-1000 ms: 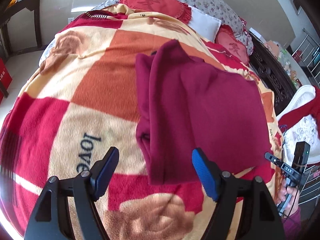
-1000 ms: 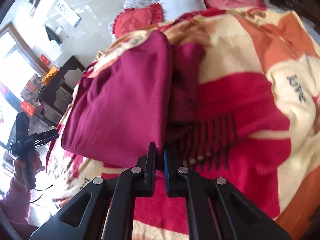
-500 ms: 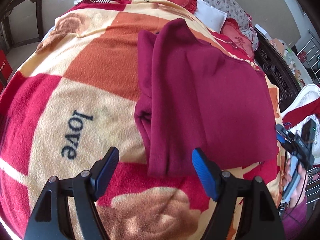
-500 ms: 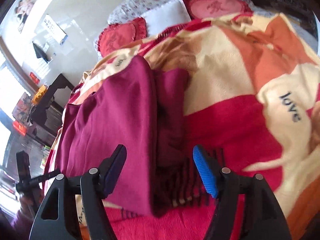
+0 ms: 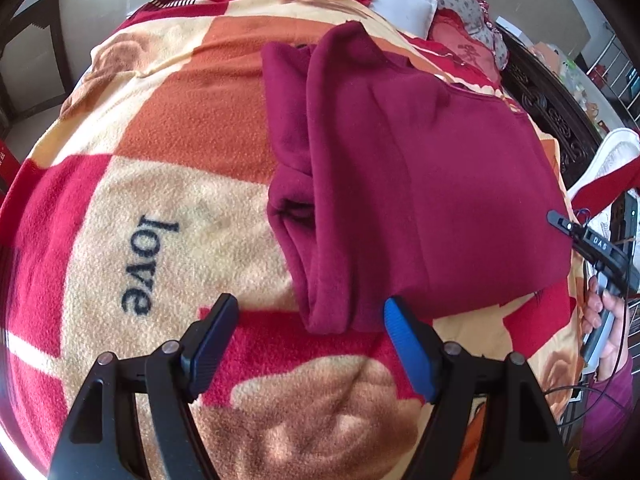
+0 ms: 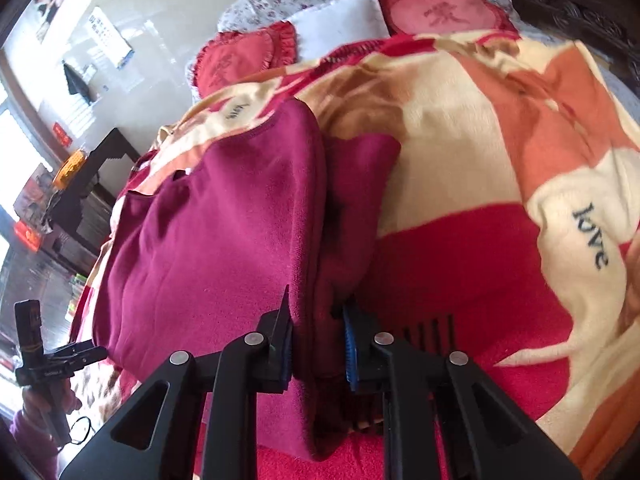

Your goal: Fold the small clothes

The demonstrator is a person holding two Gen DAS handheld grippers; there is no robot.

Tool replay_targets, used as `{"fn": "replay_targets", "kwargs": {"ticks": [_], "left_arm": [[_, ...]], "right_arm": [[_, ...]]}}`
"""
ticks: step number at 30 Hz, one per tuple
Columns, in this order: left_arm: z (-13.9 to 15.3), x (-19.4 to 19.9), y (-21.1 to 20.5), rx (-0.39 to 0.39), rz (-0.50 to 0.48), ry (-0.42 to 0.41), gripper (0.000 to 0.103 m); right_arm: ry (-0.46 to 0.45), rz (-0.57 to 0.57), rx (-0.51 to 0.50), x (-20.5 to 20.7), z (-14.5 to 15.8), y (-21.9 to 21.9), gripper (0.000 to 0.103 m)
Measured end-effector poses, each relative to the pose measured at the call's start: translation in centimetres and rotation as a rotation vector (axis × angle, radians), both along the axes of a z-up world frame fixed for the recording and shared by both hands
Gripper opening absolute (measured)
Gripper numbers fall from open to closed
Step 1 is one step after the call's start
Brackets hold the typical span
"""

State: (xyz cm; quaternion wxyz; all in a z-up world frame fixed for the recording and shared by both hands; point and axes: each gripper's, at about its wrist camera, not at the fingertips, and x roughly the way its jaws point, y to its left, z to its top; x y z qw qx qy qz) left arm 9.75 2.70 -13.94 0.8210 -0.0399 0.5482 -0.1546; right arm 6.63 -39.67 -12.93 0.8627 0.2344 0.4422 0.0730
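Dark red fleece top [image 5: 420, 160] lying on a big blanket [image 5: 180, 128] of red, orange and cream squares, spread over a bed. Folded over into a long, thick shape, with one more flap poking out from under it on the side toward the word "love" [image 5: 148, 264] printed on the blanket. Left gripper [image 5: 310, 302] pointing down at one short end of the top, fingers spread wide, blue pads far apart. End of the fold sitting in the gap between them, closer to the right-side pad, but not squeezed by either one. Nothing held there. Hard to tell whether those fingers touch the blanket or hang just over it. Right gripper [image 6: 316, 300] at the other short end of the top, jaws only just now pulled in, close together, with the thick folded edge pinched tight between the pads. Cloth bulging out above and below the pinch, rest of the top flat on the blanket beyond it. In the left wrist view, a hand [image 5: 604, 320] with a purple sleeve at the far right edge, wrapped around the handle of the right gripper, beside the blanket's edge. At the head of the bed, well away from the top, a red heart cushion [image 6: 248, 60] next to a white pillow [image 6: 340, 16].
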Motion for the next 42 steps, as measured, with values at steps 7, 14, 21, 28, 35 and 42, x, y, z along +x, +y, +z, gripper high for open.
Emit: {"fn": "replay_targets", "kwargs": {"ticks": [7,14,21,28,35,42], "left_arm": [[2.7,0.1,0.6,-0.044,0.048,-0.049,0.079],[3.1,1.6,-1.9,0.062,0.076,-0.127,0.079],[0.6,2.6,-3.3,0.142,0.076,-0.106,0.079],[0.1,2.6,-2.6,0.12,0.069,-0.101,0.08],[-0.5,2.6,-2.2,0.096,0.076,-0.093,0.082],[-0.8,2.9,-1.9,0.071,0.081,-0.084,0.085]], "right_arm": [[-0.028,-0.066,-0.017,-1.5,1.4,-1.4,0.017],[-0.089,0.02,-0.027,0.5,3.8,1.3,0.018],[0.034,0.049,-0.166,4.0,0.0,3.5,0.012],[-0.081,0.05,-0.177,3.6,4.9,5.5,0.011],[-0.123,0.313,-0.12,7.3,5.5,15.0,0.011],[-0.159,0.458,-0.123,12.2,5.4,23.9,0.011]]}}
